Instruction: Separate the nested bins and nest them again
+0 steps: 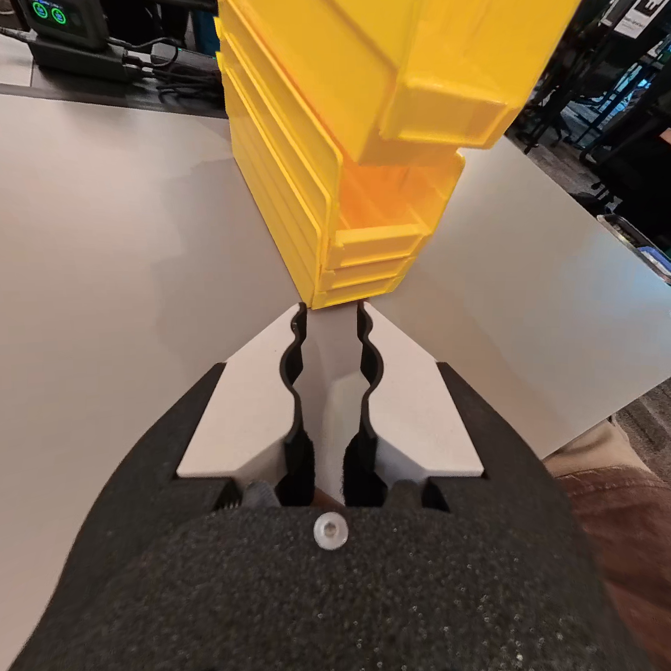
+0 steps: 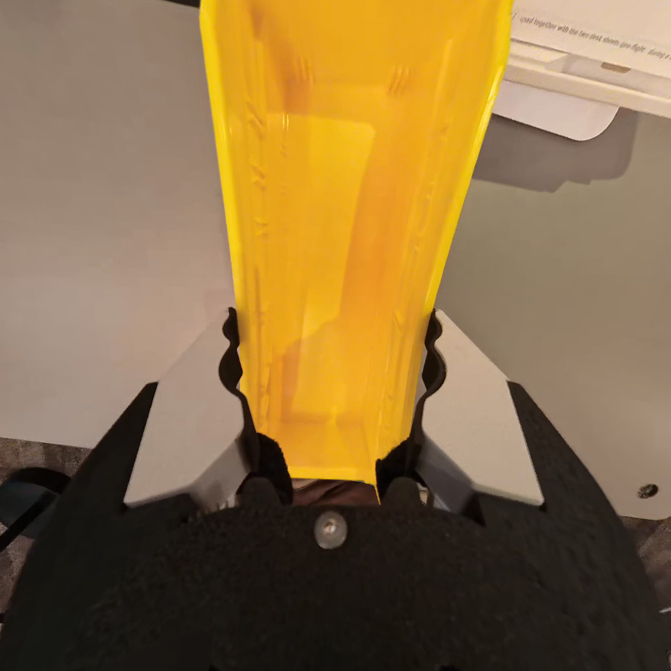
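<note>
A stack of nested yellow bins (image 1: 290,203) stands on the grey table (image 1: 109,236). My left gripper (image 1: 332,308) is narrowly open with nothing between its fingers, and its tips sit right at the stack's bottom front corner. Above the stack, one separate yellow bin (image 1: 417,72) hangs tilted, clear of the top nested bin. My right gripper (image 2: 332,319) is shut on this bin (image 2: 345,181), clamping its two side walls, and I look into its open inside. The right gripper itself does not show in the left wrist view.
Black electronic boxes with green lights (image 1: 61,21) and cables (image 1: 174,69) lie at the table's far left. A white printed sheet and box (image 2: 581,65) lie beyond the held bin on the right. The table's right edge (image 1: 617,254) drops to the floor, with a person's leg (image 1: 617,508) beside it.
</note>
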Tool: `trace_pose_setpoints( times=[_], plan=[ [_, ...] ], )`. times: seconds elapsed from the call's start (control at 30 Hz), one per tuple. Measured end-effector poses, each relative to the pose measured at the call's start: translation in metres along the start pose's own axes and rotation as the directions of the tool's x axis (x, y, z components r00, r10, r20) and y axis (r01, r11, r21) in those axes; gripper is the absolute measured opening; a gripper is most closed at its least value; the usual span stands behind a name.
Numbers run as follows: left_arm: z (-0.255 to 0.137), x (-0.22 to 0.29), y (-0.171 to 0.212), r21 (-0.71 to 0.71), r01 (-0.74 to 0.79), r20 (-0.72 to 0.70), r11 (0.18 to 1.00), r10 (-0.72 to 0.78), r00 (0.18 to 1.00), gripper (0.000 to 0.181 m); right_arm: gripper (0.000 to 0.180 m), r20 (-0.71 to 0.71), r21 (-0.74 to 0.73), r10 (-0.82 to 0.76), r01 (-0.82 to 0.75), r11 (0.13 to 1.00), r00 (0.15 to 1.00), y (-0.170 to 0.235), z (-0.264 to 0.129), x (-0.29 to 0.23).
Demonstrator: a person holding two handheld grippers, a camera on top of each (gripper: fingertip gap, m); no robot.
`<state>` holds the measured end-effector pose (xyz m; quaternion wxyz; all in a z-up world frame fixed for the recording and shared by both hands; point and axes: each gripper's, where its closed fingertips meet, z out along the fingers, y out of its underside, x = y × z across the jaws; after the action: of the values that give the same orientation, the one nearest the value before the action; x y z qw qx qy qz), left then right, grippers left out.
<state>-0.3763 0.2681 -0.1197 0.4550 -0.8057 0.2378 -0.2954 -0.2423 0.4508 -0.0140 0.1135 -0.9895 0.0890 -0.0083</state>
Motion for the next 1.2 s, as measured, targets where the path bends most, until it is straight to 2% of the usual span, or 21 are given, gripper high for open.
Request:
trace_pose_setpoints(
  times=[0.53, 0.87, 1.03, 1.1, 1.2],
  plan=[
    [0.001, 0.000, 0.004, -0.019, 0.024, -0.020, 1.000, -0.025, 1.000, 0.026, 0.105, -0.013, -0.010, 0.003, -0.003, 1.000, 1.000, -0.001, 0.040, 0.002],
    [0.002, -0.001, 0.006, -0.025, 0.020, -0.016, 0.999, -0.020, 1.000, 0.026, 0.108, -0.037, -0.083, -0.022, 0.019, 0.996, 0.999, 0.007, 0.068, -0.001],
    [0.004, 0.001, 0.008, -0.035, 0.025, -0.027, 0.999, -0.026, 0.999, 0.026, 0.105, -0.014, -0.060, -0.020, 0.020, 0.998, 1.000, 0.007, 0.070, 0.005],
    [0.004, 0.003, 0.009, -0.037, 0.019, -0.034, 0.999, -0.020, 0.999, 0.026, 0.107, -0.025, -0.066, -0.004, 0.002, 0.998, 1.000, 0.011, 0.070, 0.012],
    [0.004, 0.005, 0.010, -0.044, 0.000, -0.036, 0.999, -0.002, 0.999, 0.026, 0.119, -0.021, -0.069, 0.007, -0.009, 0.998, 1.000, 0.012, 0.072, 0.016]
  ],
)
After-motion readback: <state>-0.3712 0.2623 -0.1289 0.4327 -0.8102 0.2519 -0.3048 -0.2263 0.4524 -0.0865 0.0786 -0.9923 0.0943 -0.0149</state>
